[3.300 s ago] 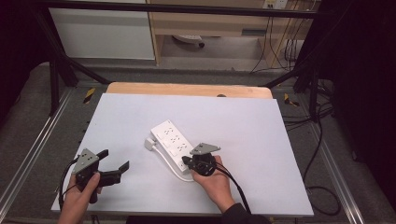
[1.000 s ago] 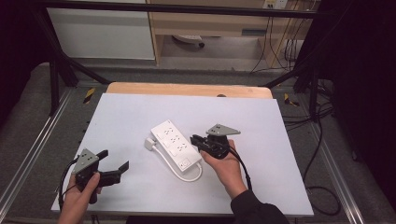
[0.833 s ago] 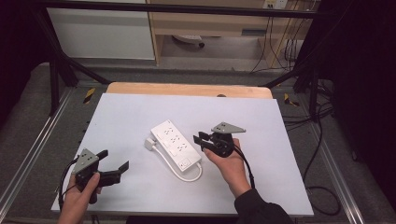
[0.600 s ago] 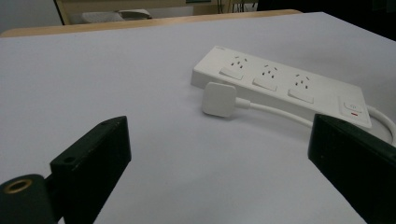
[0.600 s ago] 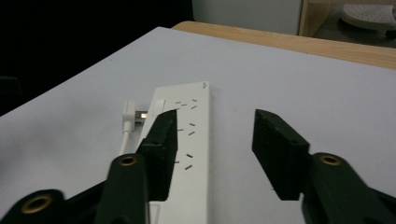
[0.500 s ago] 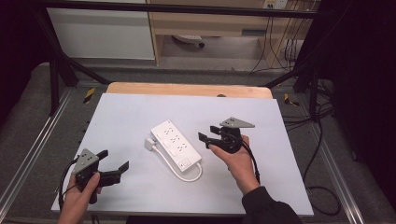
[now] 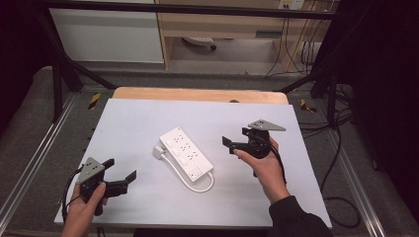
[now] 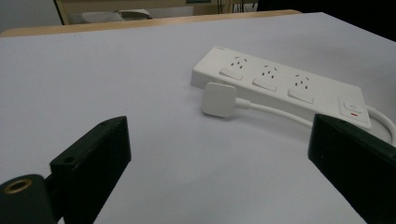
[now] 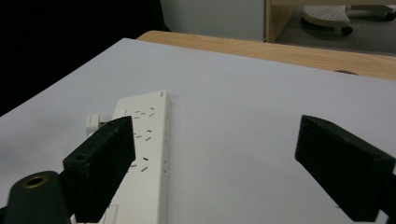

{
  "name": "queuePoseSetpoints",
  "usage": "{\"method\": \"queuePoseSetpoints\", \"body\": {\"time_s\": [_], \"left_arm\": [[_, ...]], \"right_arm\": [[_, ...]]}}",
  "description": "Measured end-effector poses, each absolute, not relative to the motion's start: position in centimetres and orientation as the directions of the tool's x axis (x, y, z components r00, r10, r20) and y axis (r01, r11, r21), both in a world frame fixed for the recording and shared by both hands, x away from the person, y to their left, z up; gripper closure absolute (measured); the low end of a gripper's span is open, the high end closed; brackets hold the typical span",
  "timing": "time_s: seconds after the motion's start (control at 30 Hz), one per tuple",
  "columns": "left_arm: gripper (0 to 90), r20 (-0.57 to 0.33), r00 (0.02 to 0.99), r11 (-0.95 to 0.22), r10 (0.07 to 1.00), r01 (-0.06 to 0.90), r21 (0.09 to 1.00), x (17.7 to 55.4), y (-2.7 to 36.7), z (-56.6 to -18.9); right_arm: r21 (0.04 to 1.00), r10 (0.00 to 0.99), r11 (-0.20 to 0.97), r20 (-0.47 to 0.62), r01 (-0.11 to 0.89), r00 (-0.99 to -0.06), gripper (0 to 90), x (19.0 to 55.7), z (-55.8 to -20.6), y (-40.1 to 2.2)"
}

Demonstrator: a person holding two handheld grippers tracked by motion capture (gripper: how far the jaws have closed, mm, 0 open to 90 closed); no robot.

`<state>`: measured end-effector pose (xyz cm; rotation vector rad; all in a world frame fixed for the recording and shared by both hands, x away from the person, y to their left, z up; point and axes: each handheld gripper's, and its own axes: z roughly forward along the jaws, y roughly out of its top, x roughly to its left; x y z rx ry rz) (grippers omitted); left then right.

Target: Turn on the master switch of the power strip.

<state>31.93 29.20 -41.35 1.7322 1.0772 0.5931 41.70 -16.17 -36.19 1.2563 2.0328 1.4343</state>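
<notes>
White power strip (image 7: 187,153) on table, right gripper (image 7: 237,144) just beside, jaws opening, empty

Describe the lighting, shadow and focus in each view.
High view: table evenly lit, surroundings dark, power strip sharp with little shadow. Left gripper view: strip and plug fairly sharp, soft shadow under the plug, near jaws blurred. Right gripper view: strip's near end soft, left background black.

Power strip at frame centre, 1 gripper to each side.
Power strip (image 7: 186,153) lies on table (image 7: 148,118); plug (image 7: 158,151) touches its left edge; left gripper (image 7: 122,180) lower left, right gripper (image 7: 236,143) right of centre.
</notes>
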Motion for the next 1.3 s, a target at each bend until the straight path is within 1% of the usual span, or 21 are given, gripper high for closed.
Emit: {"method": "queuePoseSetpoints", "body": {"time_s": [0.2, 0.3, 0.47, 1.3], "left_arm": [[5.9, -0.084, 0.489, -0.134, 0.868, 0.394, 0.909, 31.9, 29.2, -41.4], [5.8, -0.084, 0.489, -0.134, 0.868, 0.394, 0.909, 31.9, 29.2, -41.4], [5.8, -0.084, 0.490, -0.134, 0.868, 0.394, 0.909, 31.9, 29.2, -41.4], [5.7, -0.086, 0.492, -0.132, 0.867, 0.392, 0.911, 31.9, 29.2, -41.3]], "right_arm": [[0.895, 0.822, 0.096, 0.175, 0.436, -0.542, 5.5, 41.5, -36.0, -17.5], [0.901, 0.837, 0.092, 0.161, 0.424, -0.523, 5.7, 41.4, -36.0, -18.3], [0.904, 0.852, 0.069, 0.167, 0.423, -0.496, 6.0, 41.2, -35.9, -19.7], [0.913, 0.897, 0.014, 0.169, 0.409, -0.409, 6.4, 39.4, -36.6, -26.3]]}}
